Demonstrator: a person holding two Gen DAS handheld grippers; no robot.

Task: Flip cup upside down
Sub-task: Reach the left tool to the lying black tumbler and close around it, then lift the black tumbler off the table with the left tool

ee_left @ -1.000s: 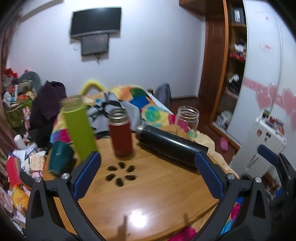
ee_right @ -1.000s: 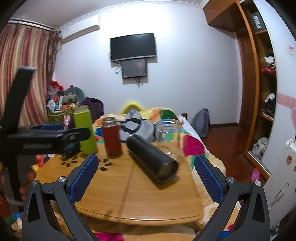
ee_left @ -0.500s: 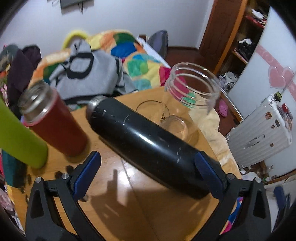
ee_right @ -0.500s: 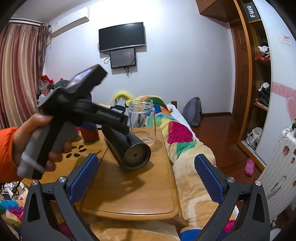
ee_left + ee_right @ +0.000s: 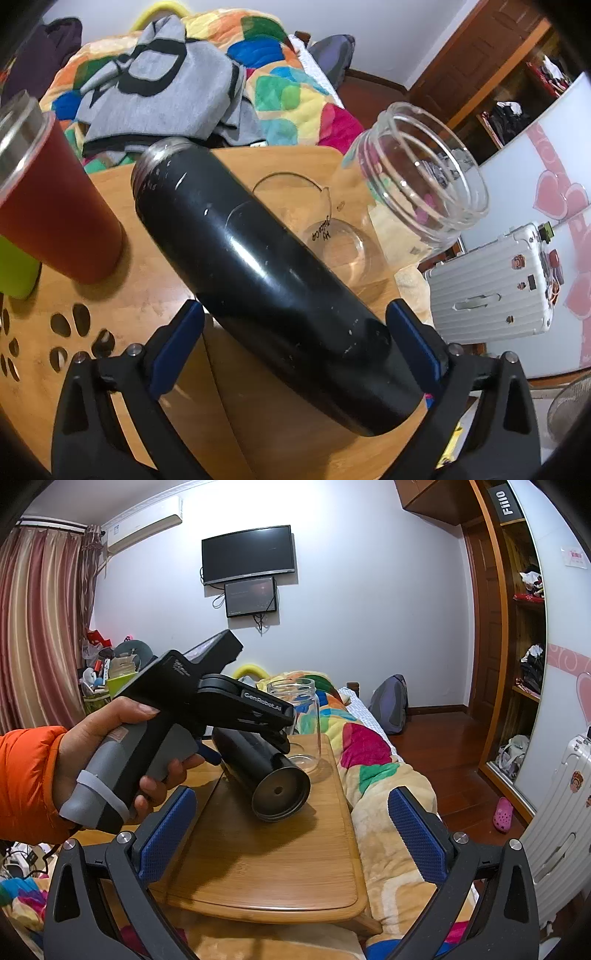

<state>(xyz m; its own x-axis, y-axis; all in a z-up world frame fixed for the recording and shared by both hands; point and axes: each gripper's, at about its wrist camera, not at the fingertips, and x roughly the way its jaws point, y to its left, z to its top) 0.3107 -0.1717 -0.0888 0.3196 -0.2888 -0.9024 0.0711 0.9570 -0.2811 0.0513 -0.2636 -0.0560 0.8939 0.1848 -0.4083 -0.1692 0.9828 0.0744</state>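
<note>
A black flask cup (image 5: 266, 269) lies on its side on the wooden table (image 5: 155, 302), its base toward the table's near right edge; it also shows in the right wrist view (image 5: 273, 779). My left gripper (image 5: 295, 339) is open, its blue pads on either side of the flask's base end, not touching. In the right wrist view the left gripper body (image 5: 207, 709) hangs over the flask. My right gripper (image 5: 291, 834) is open and empty, above the table's near end.
A clear glass jar (image 5: 410, 206) stands upright beside the flask. A red cup (image 5: 51, 206) and a green cup (image 5: 14, 269) stand at the left. A bed with a colourful quilt (image 5: 369, 753) lies behind. A white suitcase (image 5: 491, 284) stands at the right.
My left gripper has moved forward and down over the black flask, so its pads now flank the flask's base end. The right gripper has shifted right and stayed open.
</note>
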